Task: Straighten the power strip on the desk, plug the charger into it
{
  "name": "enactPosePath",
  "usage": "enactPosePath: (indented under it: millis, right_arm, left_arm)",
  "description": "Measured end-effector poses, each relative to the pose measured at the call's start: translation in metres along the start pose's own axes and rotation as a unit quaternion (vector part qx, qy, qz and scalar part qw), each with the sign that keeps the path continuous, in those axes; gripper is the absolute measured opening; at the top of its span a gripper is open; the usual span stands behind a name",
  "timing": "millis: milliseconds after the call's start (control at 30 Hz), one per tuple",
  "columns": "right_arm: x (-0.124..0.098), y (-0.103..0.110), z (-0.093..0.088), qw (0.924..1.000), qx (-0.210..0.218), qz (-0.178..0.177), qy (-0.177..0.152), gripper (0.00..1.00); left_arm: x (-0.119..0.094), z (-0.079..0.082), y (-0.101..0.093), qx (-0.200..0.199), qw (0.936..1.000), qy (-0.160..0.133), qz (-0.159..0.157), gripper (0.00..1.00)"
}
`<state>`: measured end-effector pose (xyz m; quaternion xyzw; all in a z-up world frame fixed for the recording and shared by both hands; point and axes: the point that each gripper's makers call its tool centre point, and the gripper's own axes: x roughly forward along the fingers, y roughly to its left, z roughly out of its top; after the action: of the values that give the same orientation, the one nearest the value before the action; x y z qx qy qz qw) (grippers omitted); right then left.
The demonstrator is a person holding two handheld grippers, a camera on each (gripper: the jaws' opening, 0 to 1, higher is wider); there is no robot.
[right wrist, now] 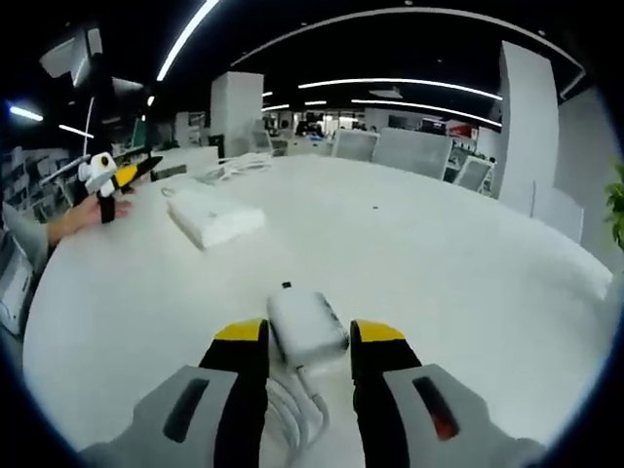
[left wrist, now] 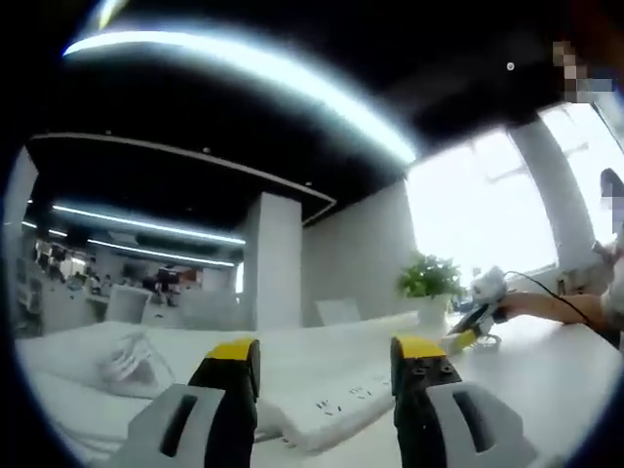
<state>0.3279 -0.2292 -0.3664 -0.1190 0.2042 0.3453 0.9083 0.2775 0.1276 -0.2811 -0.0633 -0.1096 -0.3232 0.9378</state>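
The left gripper [left wrist: 327, 375] hangs with its jaws apart and empty, straight over the long white plastic power strip [left wrist: 336, 402], which lies on the white table [left wrist: 546, 380] with its long axis running across the jaws — slanted, so by judgement not yet straightened; the right gripper [right wrist: 307, 356] is spread too, its jaws either side of the small white rectangular charger [right wrist: 307, 324] without visibly pinching it; in the right gripper view the power strip sits well apart, ahead and to the left — the left gripper is nearer it.

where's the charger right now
In the right gripper view, the white charger lies on the desk between the right hand-held gripper's jaws, its cable coiled beneath.
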Motion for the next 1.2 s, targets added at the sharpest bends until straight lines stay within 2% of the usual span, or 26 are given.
enactPosePath:
  millis: [100, 233, 400, 767, 900, 1033, 1133, 1200]
  right_arm:
    - [0.000, 0.002, 0.001, 1.0000, 0.002, 0.000, -0.004, 0.32]
    - [0.004, -0.002, 0.001, 0.9998, 0.010, -0.008, -0.012, 0.32]
    - [0.005, -0.001, 0.000, 0.9993, 0.032, -0.004, -0.018, 0.31]
    - [0.008, 0.000, -0.002, 0.9981, 0.057, -0.017, -0.013, 0.30]
    - [0.008, 0.000, -0.003, 0.9979, 0.060, -0.018, -0.012, 0.30]
    - [0.009, -0.001, -0.002, 0.9977, 0.064, -0.018, -0.011, 0.30]
    - [0.009, -0.001, -0.002, 0.9977, 0.065, -0.017, -0.011, 0.30]
    - [0.010, 0.003, -0.002, 0.9978, 0.063, -0.017, -0.011, 0.30]
  left_arm:
    - [0.000, 0.000, 0.001, -0.006, 1.0000, 0.000, 0.001, 0.56]
    - [0.001, -0.009, -0.001, 0.011, 0.9997, 0.021, -0.002, 0.55]
    - [0.000, -0.011, -0.004, 0.023, 0.9994, 0.026, -0.006, 0.55]
    - [-0.002, -0.019, -0.005, 0.005, 0.9986, 0.053, -0.008, 0.53]
    - [-0.002, -0.024, -0.004, -0.015, 0.9972, 0.074, -0.008, 0.47]
    - [-0.004, -0.020, -0.005, -0.032, 0.9971, 0.068, -0.010, 0.41]
    - [-0.003, -0.020, -0.008, -0.028, 0.9970, 0.071, -0.013, 0.40]
    - [-0.004, -0.023, -0.011, -0.010, 0.9962, 0.085, -0.019, 0.35]
